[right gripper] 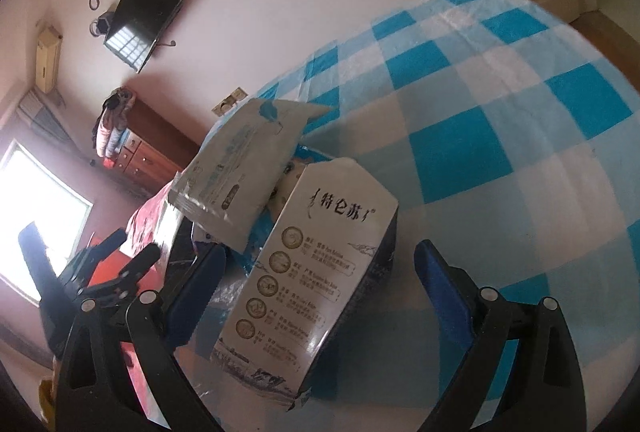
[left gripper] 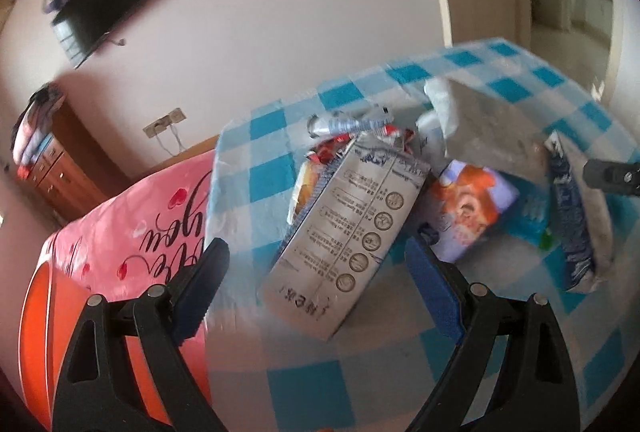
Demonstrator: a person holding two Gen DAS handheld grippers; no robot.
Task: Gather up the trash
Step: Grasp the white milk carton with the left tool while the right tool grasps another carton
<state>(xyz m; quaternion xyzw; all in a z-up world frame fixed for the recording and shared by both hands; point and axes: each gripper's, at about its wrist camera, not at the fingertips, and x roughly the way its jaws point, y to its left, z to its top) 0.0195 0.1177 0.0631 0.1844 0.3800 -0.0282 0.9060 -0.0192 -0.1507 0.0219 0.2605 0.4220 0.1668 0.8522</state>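
A: Grey-white card with printed round icons, that is the milk carton [left gripper: 344,228]; it lies flat on the bench [left gripper: 304,388], between the spread fingers of the left gripper [left gripper: 316,288], touching neither.

B: The right gripper [right gripper: 320,296] frames its own carton [right gripper: 312,288], with black characters near the top; jaws wide here as well, holding nothing.

A: Around mine: crumpled red and silver wrappers [left gripper: 356,128] at its far end, a packet with an orange picture [left gripper: 468,208] just beside, a blue-patterned pouch [left gripper: 572,228] further right.

B: A pale pouch [right gripper: 240,168] leans above my carton; the other gripper shows at my left.

A: Blue and white checked cloth covers the bench; pink bedding [left gripper: 132,228] lies beyond its edge; a dark television [left gripper: 100,0] hangs on the wall.
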